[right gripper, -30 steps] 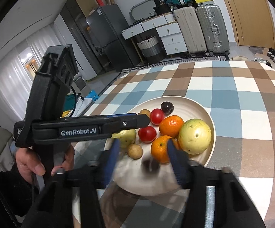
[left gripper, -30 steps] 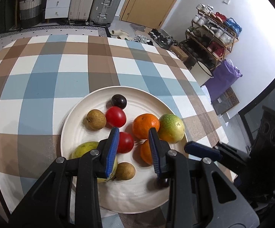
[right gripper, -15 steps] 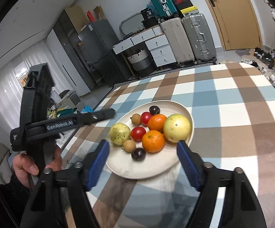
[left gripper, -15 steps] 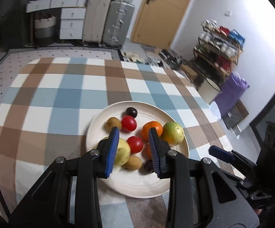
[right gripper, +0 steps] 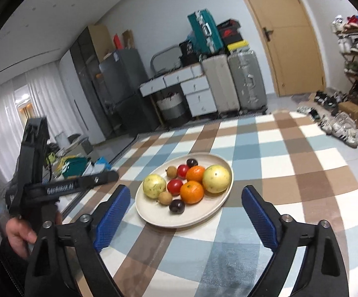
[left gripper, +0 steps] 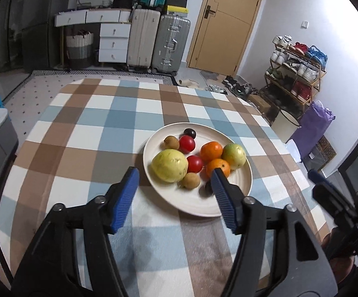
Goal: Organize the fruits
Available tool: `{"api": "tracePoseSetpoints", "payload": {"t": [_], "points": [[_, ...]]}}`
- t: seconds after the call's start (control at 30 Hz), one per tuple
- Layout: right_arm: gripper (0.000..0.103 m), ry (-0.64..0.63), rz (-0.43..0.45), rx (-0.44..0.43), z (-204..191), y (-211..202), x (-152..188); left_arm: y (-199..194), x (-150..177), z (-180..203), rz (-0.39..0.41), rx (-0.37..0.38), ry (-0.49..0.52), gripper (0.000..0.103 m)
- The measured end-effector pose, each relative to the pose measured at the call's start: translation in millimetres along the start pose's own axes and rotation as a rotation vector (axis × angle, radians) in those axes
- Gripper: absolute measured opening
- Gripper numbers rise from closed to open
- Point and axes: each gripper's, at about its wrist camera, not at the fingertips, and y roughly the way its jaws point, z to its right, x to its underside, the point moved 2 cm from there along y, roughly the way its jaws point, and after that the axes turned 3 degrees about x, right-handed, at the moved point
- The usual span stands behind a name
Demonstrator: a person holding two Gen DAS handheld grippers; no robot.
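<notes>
Up close, the left gripper (left gripper: 174,193) has nothing between its blue pads; its jaws are opening, short of the plate (left gripper: 196,205). Its right pad hides most of a dark plum (left gripper: 208,186) and the near edge of an orange (left gripper: 219,166). Likewise the right gripper (right gripper: 186,212) is empty, its jaws opening wide either side of the plate's near rim without touching it. All the fruit lies on the plate on the checked tablecloth (right gripper: 302,173): two guavas, two oranges, two tomatoes, two longans, two plums. Farther left, a hand (right gripper: 19,234) grips the other tool's handle, partly cut off by the dark lens border.
</notes>
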Motion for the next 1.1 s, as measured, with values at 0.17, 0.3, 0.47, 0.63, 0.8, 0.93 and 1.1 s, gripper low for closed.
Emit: {"api": "tracePoseSetpoints", "payload": {"t": [0.17,0.3,0.47,0.63,0.8,0.93,1.1], "points": [[0.097,-0.018,0.045,0.02,-5,-11,0,-16,19,-1,0.128,-0.173,0.056,0.073],[0.097,-0.031,0.085,0.027,-14,-20,-3,-27,26,-6,0.207,-0.213,0.058,0.085],[0.1,-0.068,0.132,0.048,-23,-29,-2,-43,28,-6,0.319,-0.326,0.111,0.102],[0.1,-0.076,0.156,0.079,-22,-33,3,-50,35,-8,0.345,-0.319,0.134,0.103],[0.102,-0.086,0.166,0.112,-20,-33,7,-47,41,-16,0.342,-0.277,0.096,0.103],[0.102,-0.118,0.164,0.128,-20,-29,13,-47,47,-21,0.347,-0.261,0.096,0.103],[0.102,-0.163,0.153,0.17,-21,-23,23,-51,50,-22,0.383,-0.287,0.111,0.103]]}}
